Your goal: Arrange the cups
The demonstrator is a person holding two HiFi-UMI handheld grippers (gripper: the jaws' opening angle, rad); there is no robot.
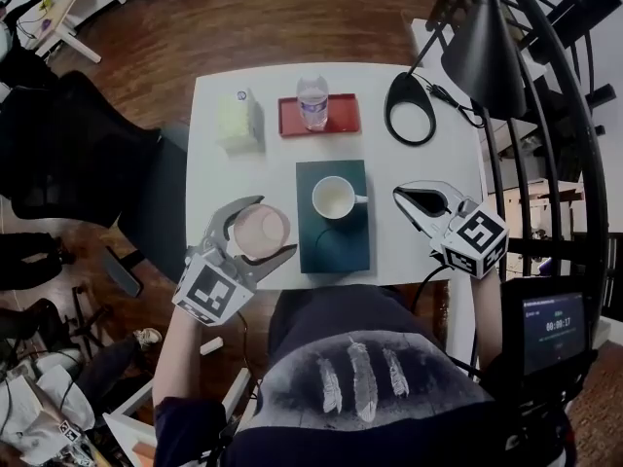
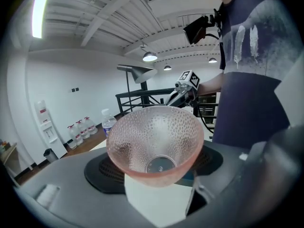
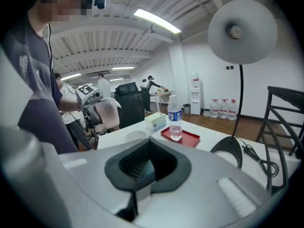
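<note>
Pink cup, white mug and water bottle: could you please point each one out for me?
pink cup (image 1: 261, 232), head view, inside of its bowl.
white mug (image 1: 333, 199), head view, its inner bottom.
water bottle (image 1: 313, 108), head view, its clear body.

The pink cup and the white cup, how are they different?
The pink cup is see-through and bumpy, with no handle showing; the white cup is smooth, solid and has a handle. The pink cup is gripped by the left gripper; the white cup stands free on the teal mat. Both look empty.
</note>
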